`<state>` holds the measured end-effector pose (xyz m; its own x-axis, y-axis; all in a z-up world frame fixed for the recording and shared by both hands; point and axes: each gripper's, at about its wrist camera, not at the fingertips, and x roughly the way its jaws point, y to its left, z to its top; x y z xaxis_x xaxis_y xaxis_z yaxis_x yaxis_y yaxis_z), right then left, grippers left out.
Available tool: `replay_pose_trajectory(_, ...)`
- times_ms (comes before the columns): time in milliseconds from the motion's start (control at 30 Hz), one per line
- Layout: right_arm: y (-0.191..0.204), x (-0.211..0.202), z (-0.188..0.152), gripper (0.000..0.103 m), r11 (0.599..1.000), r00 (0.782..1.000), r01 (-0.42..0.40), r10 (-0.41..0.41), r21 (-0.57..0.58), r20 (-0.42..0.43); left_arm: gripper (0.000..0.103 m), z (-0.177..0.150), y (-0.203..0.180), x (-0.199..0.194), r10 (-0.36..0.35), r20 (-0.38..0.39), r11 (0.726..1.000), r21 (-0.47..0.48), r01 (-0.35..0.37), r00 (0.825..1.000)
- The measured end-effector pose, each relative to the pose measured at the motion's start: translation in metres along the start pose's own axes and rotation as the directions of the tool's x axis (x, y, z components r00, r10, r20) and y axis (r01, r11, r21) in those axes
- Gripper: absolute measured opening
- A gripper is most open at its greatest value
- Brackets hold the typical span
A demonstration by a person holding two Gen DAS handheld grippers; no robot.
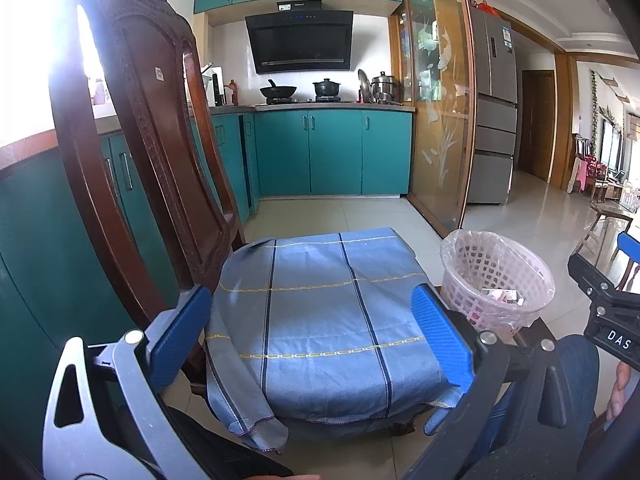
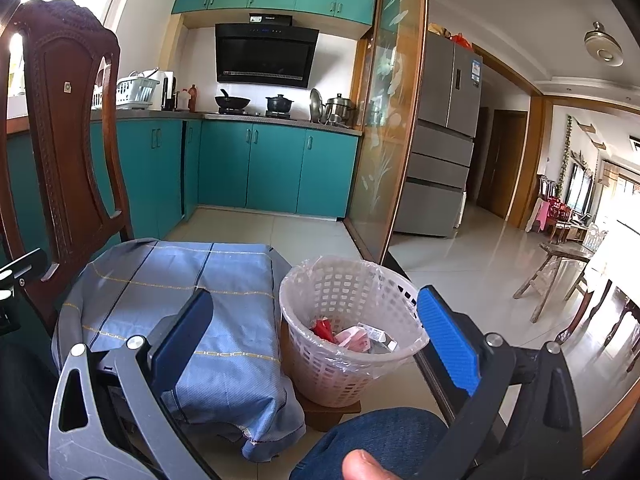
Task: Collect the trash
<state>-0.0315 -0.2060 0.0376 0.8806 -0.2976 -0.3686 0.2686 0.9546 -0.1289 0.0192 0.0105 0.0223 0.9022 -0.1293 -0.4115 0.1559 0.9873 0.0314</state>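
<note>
Gaping wide and empty, the right gripper (image 2: 316,336) frames the basket (image 2: 352,376), trash (image 2: 352,338) lying inside between its jaws. The left gripper (image 1: 316,332), likewise wide, frames the blue cloth (image 1: 320,320), basket beyond its right jaw.

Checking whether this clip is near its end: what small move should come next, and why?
Probably just a last look around before stopping. Both the left gripper and right gripper are open and empty, the blue cloth shows no litter, and wrappers already lie in the lined basket.
</note>
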Motion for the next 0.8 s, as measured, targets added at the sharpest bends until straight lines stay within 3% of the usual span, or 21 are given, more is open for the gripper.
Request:
replay_pose_trajectory(500, 0.005, 0.016, -0.004, 0.1, 1.0, 0.999, -0.011, 0.01, -0.014, -0.038, 0.1, -0.005, -0.002, 0.01, 0.0, -0.004, 1.0, 0.001, 0.0, 1.0)
replay_pose_trajectory(700, 0.008, 0.024, -0.007, 0.1, 1.0, 0.998, -0.023, 0.022, -0.016, -0.057, 0.1, -0.005, 0.002, 0.024, 0.008, -0.047, 1.0, -0.008, -0.008, 0.999)
replay_pose_trajectory(800, 0.012, 0.023, -0.004, 0.1, 0.998, 0.996, -0.069, 0.068, -0.005, -0.057, 0.1, -0.005, 0.016, 0.043, 0.035, -0.107, 0.999, -0.036, -0.039, 0.994)
